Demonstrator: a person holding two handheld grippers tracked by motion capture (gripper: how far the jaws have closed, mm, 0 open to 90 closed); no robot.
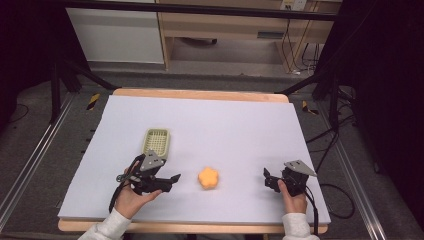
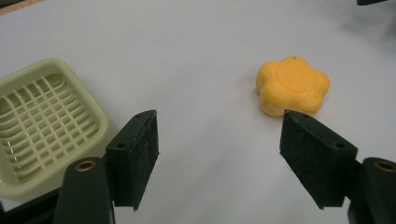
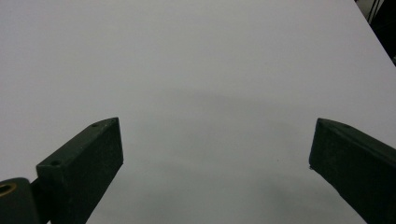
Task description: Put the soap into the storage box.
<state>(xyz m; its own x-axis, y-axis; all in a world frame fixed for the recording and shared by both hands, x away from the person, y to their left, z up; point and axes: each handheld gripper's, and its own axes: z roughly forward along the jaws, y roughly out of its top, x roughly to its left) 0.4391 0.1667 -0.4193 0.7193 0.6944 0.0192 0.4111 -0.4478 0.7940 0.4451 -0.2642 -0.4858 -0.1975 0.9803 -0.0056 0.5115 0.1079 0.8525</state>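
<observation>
An orange flower-shaped sponge (image 1: 208,178) is lying flat on the pale sheet (image 1: 210,125) that is covering the table, near the person's edge and roughly midway between the two grippers. No brand, label or writing is showing on it; in the left gripper view its top (image 2: 293,85) is showing a shallow pressed round outline and a few dark specks, nothing readable.

The left gripper (image 1: 167,182) is sitting just to the left of the sponge, apart from it, with its jaws pointing toward it. In its own view the left gripper (image 2: 219,156) is holding its jaws partly open with bare sheet between them, gripping nothing; the sponge is lying beyond the right-hand jaw, not between the two.

A pale green basket (image 1: 156,143) with a grid bottom is standing on the sheet just behind the left gripper, well clear of the sponge. It (image 2: 42,126) is carrying no writing that can be read.

The right gripper (image 1: 268,180) is resting near the right side of the sheet, well apart from the sponge. Its jaws (image 3: 215,163) are standing wide open over bare sheet and holding nothing.

Nothing is lying between either gripper and the sponge. Beyond the table a wooden cabinet (image 1: 225,30) is standing; a small label on it is too blurred to read.
</observation>
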